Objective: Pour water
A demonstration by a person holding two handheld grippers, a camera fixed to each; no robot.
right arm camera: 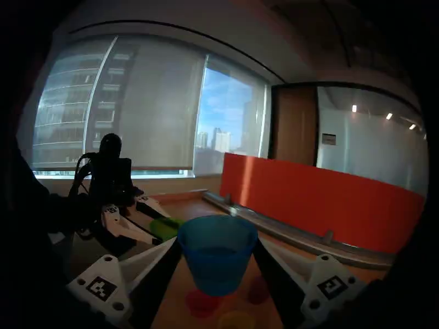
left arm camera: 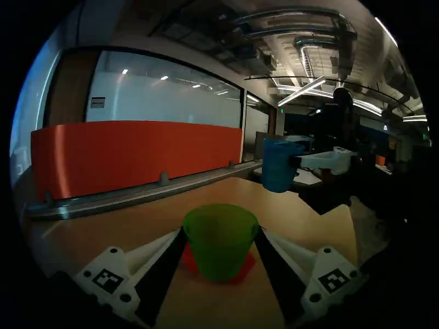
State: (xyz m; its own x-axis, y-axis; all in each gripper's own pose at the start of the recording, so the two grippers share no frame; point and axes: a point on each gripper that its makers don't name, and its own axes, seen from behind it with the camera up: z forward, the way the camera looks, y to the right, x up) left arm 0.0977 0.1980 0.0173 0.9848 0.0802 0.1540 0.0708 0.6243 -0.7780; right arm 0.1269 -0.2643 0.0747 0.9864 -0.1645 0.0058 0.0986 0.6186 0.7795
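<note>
A green cup (left arm camera: 219, 244) stands on a red coaster (left arm camera: 244, 268) on the wooden table (left arm camera: 164, 219), and my left gripper (left arm camera: 219, 233) is shut on it, both fingers against its sides. Farther off to the right, the blue cup (left arm camera: 280, 164) hangs upright in the air, gripped by the white right gripper (left arm camera: 315, 160). In the right gripper view, my right gripper (right arm camera: 217, 244) is shut on the blue cup (right arm camera: 217, 255), which has water in it. Beyond it to the left is the left gripper (right arm camera: 134, 219) with the green cup (right arm camera: 166, 226).
An orange partition (left arm camera: 137, 153) with a metal rail (left arm camera: 137, 194) runs along the table's far edge. Red and yellow coasters (right arm camera: 203, 301) lie on the table under the blue cup. A person's dark sleeve (right arm camera: 49, 219) is at the left. Large windows (right arm camera: 137, 115) stand behind.
</note>
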